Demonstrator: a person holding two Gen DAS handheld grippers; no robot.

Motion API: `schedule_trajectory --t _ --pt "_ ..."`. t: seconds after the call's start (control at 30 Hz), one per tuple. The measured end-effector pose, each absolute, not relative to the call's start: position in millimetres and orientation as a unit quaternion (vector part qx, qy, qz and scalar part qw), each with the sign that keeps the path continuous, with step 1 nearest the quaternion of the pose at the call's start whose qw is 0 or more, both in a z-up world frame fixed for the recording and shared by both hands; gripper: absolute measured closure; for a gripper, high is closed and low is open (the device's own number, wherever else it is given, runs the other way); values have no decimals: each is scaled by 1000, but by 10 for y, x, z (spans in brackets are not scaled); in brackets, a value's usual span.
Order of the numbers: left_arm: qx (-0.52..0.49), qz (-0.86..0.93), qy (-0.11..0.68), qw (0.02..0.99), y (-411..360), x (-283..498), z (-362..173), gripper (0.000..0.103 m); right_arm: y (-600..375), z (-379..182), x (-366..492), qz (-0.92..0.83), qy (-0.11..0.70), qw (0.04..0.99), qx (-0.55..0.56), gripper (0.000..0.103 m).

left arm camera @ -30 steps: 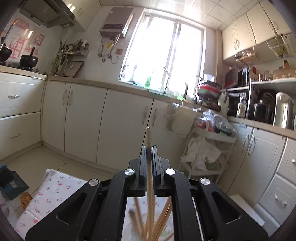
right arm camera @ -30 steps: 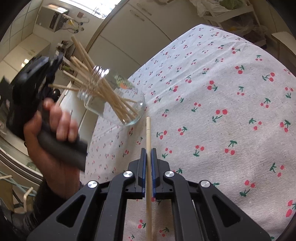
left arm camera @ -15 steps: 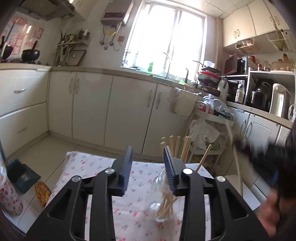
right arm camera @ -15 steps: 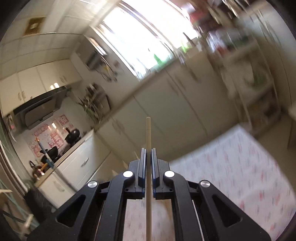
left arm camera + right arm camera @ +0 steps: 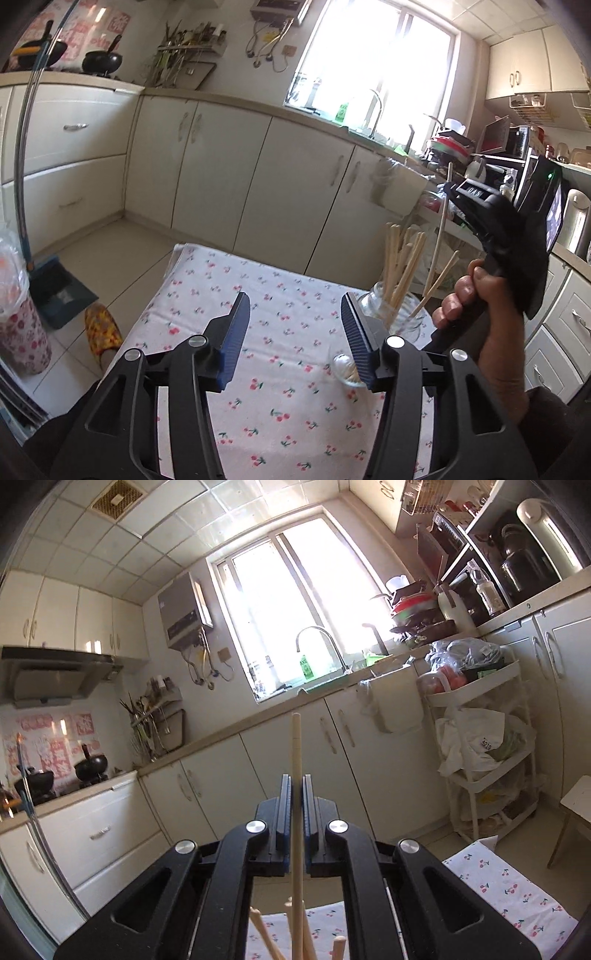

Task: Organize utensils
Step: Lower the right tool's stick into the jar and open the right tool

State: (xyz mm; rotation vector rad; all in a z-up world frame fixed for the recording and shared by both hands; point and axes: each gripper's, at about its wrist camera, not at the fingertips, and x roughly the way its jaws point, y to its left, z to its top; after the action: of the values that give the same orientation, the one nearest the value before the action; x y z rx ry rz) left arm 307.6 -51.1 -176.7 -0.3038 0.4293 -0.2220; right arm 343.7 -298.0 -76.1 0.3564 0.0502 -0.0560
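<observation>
1. Most of the work looks done — a glass jar [image 5: 393,314] on the cherry-print tabletop [image 5: 280,369] already holds a bundle of wooden chopsticks [image 5: 400,258], upright and fanned.
2. The right tool [image 5: 294,812] is clamped tight on one more chopstick [image 5: 295,760], which hangs near-vertical over the jar mouth, its lower end among the others.
3. The left tool [image 5: 295,325] has just been opening; its jaws stand about half apart with nothing between them, just beside the jar.
4. A smaller glass piece [image 5: 345,369] lies on the cloth near the jar; what it is I cannot tell.
5. Left to do, as I judge it — release this chopstick into the jar; no loose ones show on the cloth.
</observation>
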Motion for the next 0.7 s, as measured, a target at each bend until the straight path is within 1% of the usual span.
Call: schedule_trajectory --t 0.43,0.6,0.7 --pt "-156 -100 234 954 -460 3258 -1889 48 -2688 -1125 3347 -31 39 994 98 97" --pt "-158 -102 233 954 -470 3236 -1850 48 -2630 -1148 3234 -21 46 996 73 97" --pt "-156 -102 229 955 -480 3203 -1792 46 -2608 -1124 3112 -14 49 997 63 96"
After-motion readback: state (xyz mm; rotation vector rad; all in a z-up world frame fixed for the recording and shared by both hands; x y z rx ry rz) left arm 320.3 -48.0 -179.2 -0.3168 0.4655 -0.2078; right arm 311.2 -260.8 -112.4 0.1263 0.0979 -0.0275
